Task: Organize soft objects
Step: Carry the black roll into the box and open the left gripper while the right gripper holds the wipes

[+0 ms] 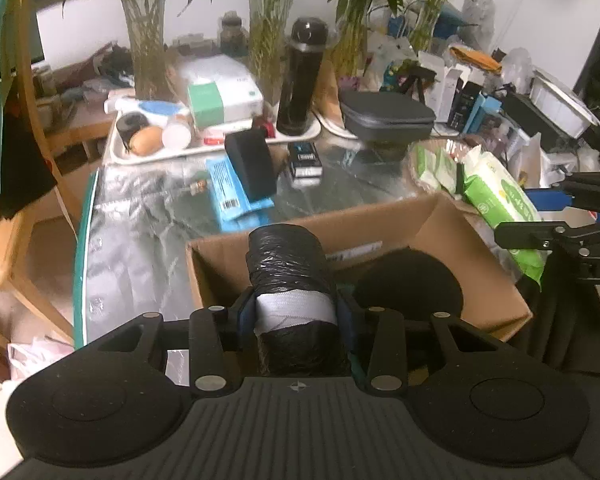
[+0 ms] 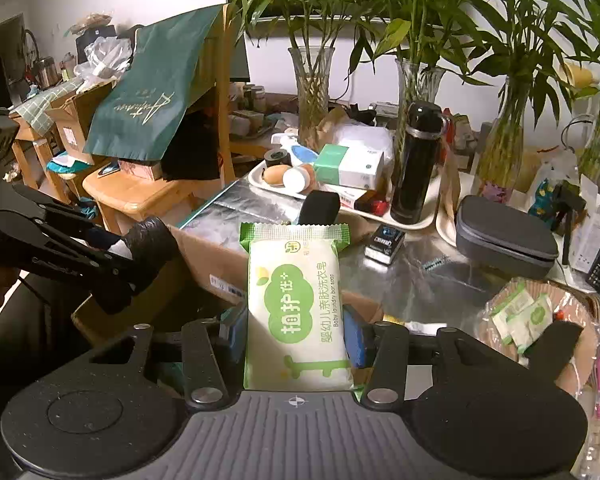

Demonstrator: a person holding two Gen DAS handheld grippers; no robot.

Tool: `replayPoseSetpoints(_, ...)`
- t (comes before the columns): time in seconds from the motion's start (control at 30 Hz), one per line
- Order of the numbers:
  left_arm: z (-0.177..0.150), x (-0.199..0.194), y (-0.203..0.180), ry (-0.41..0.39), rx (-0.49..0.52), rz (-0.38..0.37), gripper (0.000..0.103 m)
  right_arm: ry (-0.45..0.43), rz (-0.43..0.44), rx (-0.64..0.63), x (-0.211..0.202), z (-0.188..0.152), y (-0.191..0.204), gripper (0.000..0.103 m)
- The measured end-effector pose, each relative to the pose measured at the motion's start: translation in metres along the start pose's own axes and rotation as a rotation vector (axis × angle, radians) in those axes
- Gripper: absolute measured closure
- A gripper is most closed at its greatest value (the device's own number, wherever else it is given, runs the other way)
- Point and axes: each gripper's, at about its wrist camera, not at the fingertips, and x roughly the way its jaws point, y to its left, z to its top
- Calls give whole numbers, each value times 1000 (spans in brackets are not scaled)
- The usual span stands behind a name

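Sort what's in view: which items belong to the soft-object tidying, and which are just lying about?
In play: black bag roll in left gripper; soap pack in right gripper; cardboard box.
Lying about: black flask, grey case, tray.

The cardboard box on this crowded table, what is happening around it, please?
A person works with two handheld grippers, sorting soft things into the cardboard box. The left gripper is shut on a roll of black plastic bags and holds it over the box's near left corner. The right gripper is shut on a green and white pack of baby laundry soap, beside the box. Neither item has been released into it yet.
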Motion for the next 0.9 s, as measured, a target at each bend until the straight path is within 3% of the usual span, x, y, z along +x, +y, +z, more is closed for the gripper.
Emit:
replayPoseSetpoints(0.13, -7, 4, -3, -8, -6, 22, 60, 5, -3, 6, -3, -6, 3, 52)
replayPoseSetpoints(0.27, -15, 0, -6, -55, 6, 36, 45, 11, -6, 12, -6, -13, 4, 52)
replayPoseSetpoints(0.9, -31, -19, 12, -88, -13, 55, 44, 40, 37, 3, 14, -11, 29, 52)
